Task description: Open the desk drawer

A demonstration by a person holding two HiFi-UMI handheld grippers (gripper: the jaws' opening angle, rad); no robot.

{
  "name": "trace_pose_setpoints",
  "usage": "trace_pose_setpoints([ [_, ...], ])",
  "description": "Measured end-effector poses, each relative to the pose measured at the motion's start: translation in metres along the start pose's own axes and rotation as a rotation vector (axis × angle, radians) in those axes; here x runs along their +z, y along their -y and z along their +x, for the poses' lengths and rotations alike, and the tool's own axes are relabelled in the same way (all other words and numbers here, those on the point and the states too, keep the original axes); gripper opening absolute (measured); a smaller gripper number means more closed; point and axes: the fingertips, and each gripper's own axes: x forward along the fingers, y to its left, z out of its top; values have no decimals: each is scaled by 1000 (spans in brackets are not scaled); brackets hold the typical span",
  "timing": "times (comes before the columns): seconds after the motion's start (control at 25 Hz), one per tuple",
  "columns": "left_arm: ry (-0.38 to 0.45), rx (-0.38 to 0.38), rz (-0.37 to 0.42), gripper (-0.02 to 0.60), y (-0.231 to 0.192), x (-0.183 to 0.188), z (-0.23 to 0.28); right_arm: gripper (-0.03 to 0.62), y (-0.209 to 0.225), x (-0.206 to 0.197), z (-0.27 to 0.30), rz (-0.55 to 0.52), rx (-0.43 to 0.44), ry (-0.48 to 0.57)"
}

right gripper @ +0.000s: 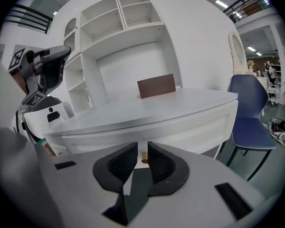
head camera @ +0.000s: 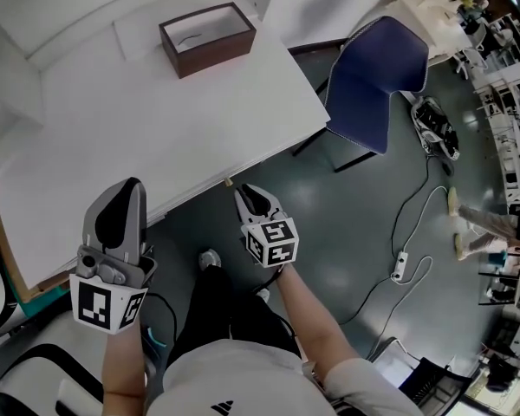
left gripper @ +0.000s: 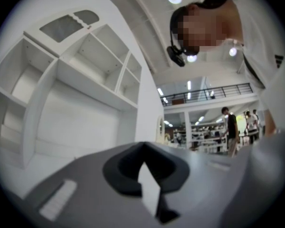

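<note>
Nearby sit box (head camera: 208,38) and chair (head camera: 377,81) — right claw (right gripper: 142,145) narrowly apart facing knob (right gripper: 144,157), left claw (left gripper: 143,146) closed.

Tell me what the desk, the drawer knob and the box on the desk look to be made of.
The desk: probably painted wood or board, smooth matte white with no grain showing.
The drawer knob: likely brass or brass-plated metal, yellowish with a slight shine.
The box: seemingly dark brown wood or veneer outside, pale inside; it is too far off to confirm grain.
</note>
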Motion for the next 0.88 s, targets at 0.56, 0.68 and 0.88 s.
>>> trace_pose_setpoints([
  [0.56,-23,51,-12,5,-20,-10,-13,112,6,-35,50,-64,19,-112],
  [0.68,-28,59,-12,5,-23,-11,-15,112,5,-38,57,-82,20,-132],
  [0.88,-36,66,-12,5,-25,-11,-19,75,4,-39,61,-106,14,-152],
])
